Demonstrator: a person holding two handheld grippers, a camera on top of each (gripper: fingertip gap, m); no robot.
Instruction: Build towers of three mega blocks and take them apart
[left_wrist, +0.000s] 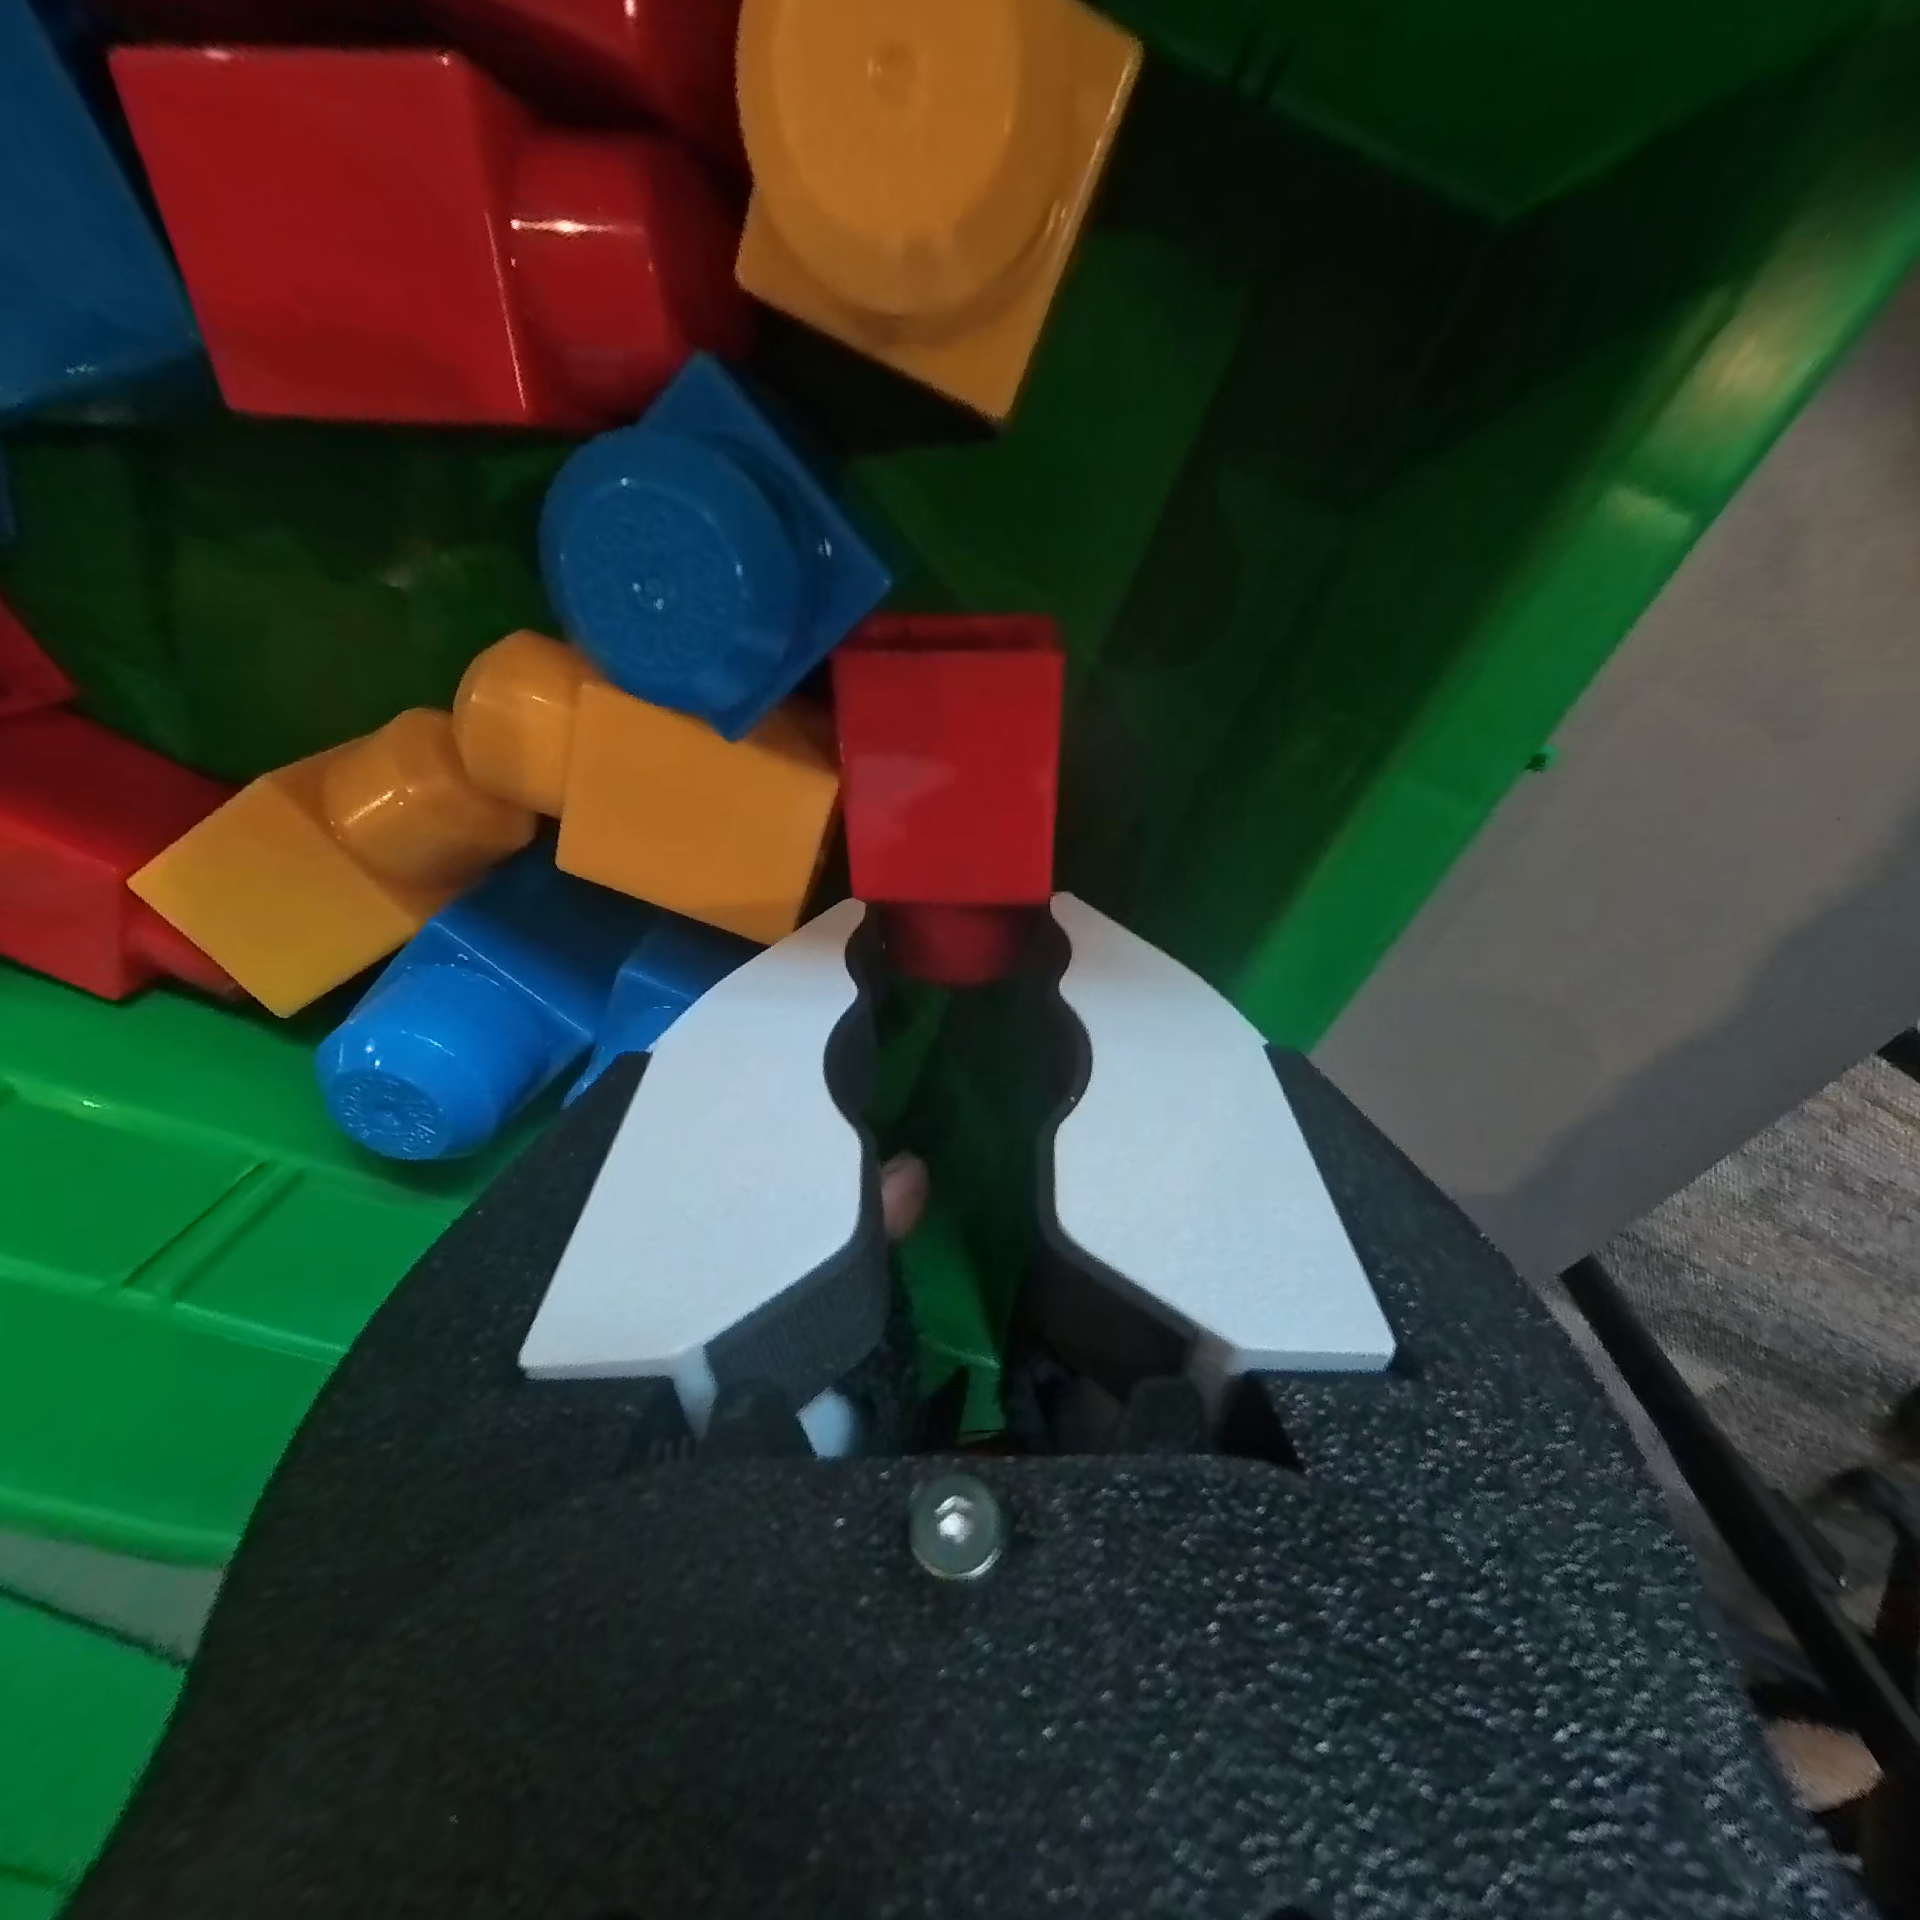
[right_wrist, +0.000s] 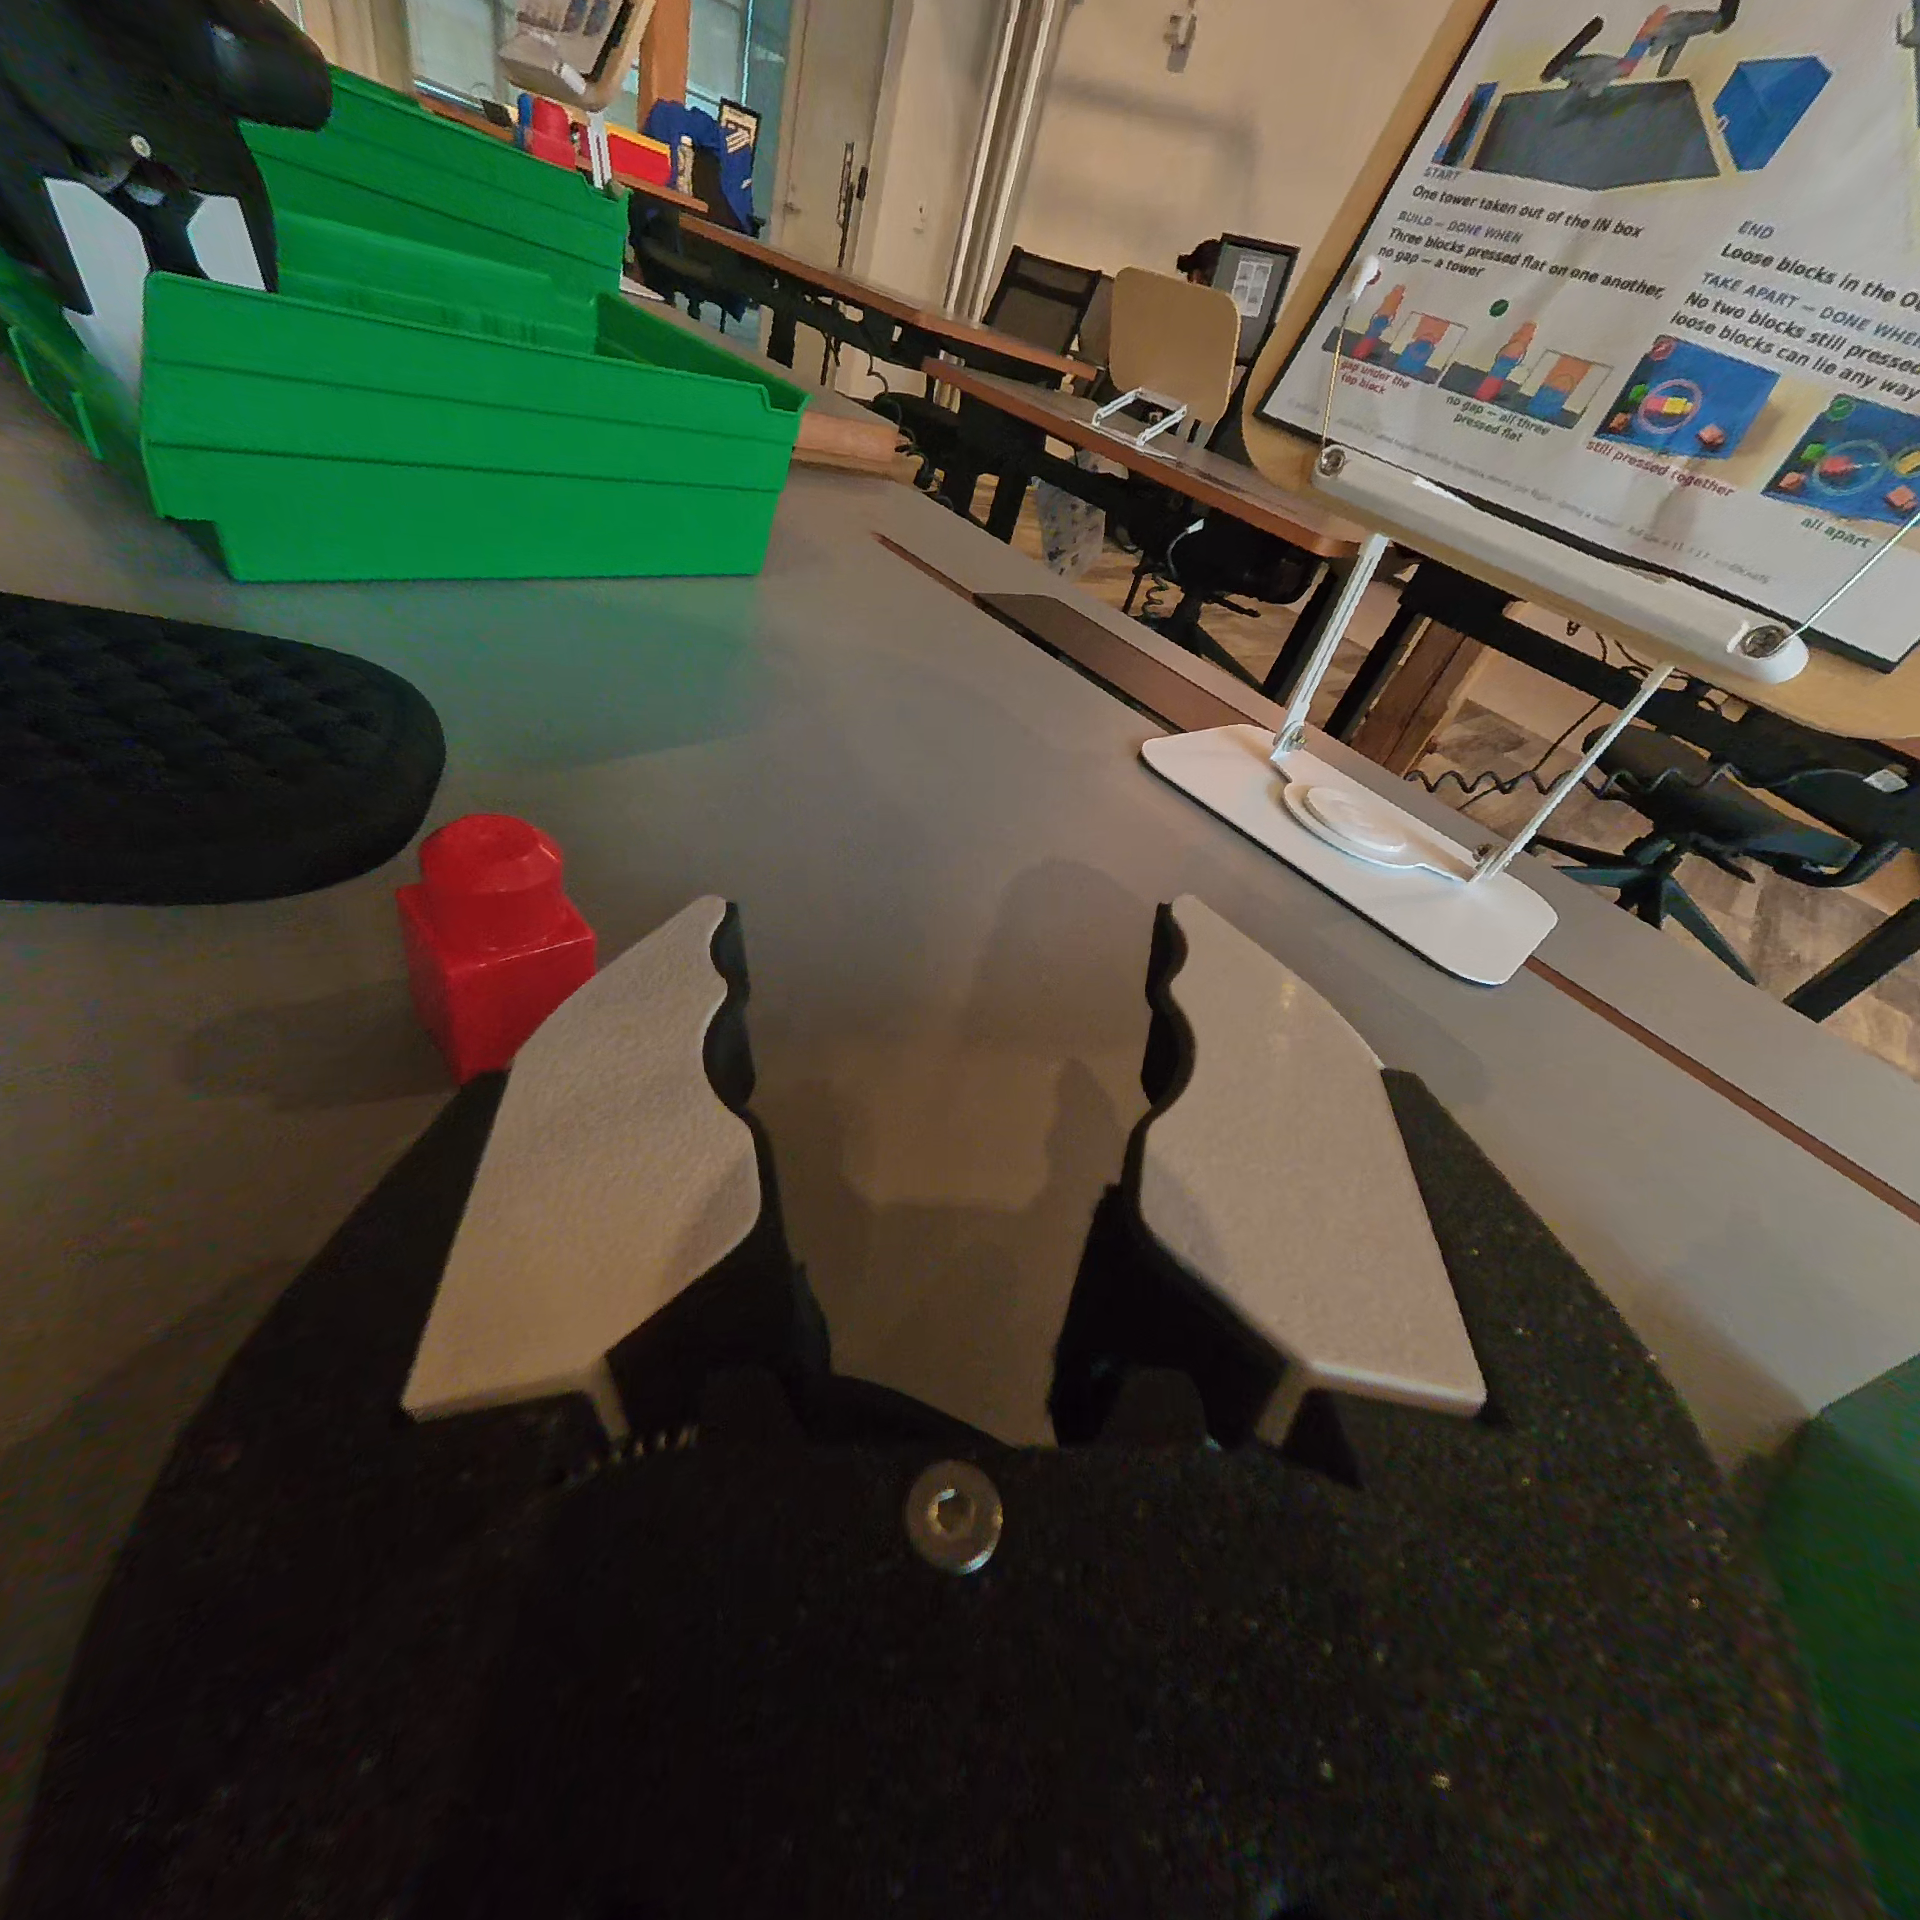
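Ahead of the right tongs (right_wrist: 945, 925) a grey table (right_wrist: 935, 707) stretches away. Ahead and to their left lies a black quilted pad (right_wrist: 177, 748), and beyond it stand stacked green bins (right_wrist: 457, 457). To the right of the tips a white stand base (right_wrist: 1351, 873) carries an illustrated instruction board (right_wrist: 1662, 312) on thin tilted rods. Far beyond are wooden desks (right_wrist: 997, 364), black office chairs (right_wrist: 1714, 810) and a person seated at a monitor (right_wrist: 1252, 275). Around the left tongs (left_wrist: 956, 914) rises a green bin wall (left_wrist: 1558, 499), with patterned floor (left_wrist: 1725, 1195) to their right
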